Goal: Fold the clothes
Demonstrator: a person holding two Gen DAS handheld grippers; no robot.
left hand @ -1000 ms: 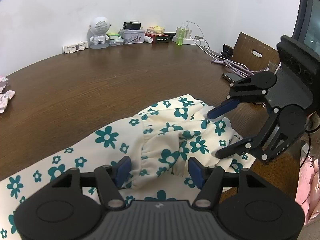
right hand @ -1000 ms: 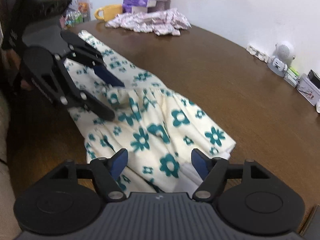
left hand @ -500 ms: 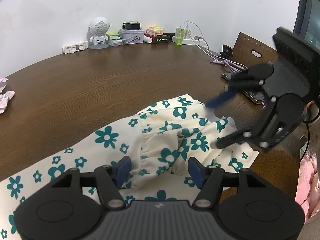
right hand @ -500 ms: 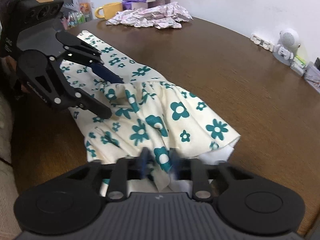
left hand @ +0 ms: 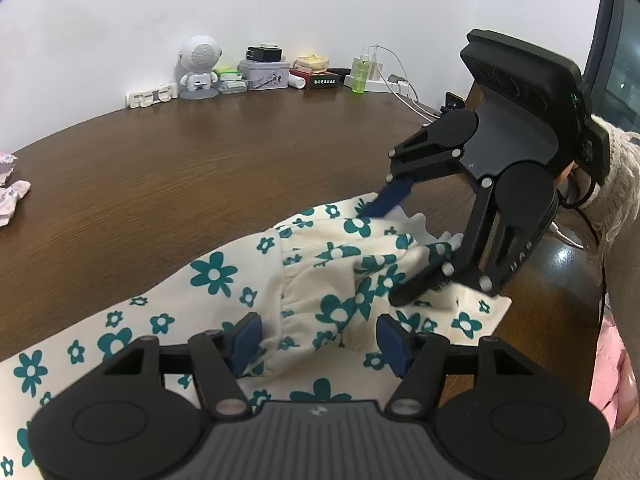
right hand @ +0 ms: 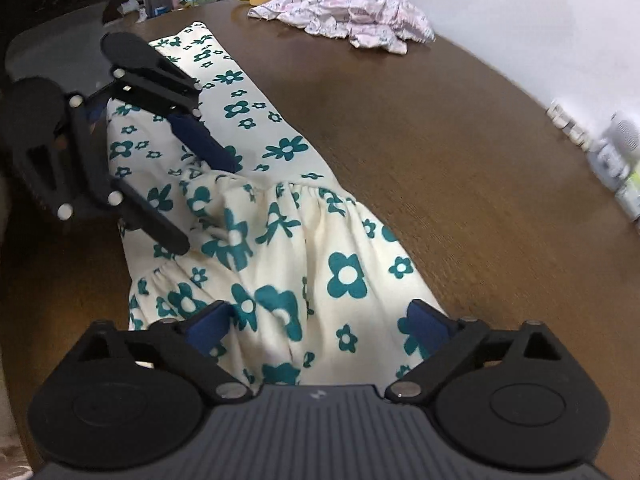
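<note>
Both tongs agape over floral garment point(left hand: 320, 280)

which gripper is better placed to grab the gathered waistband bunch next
Left. The left gripper is open with its fingers either side of the raised gathered fold of the floral garment. The right gripper is open too, but over the flat hem end.

left gripper point(left hand: 320, 338) low, jaws spread wide, right gripper point(right hand: 320, 322) facing it, jaws likewise parted
</note>
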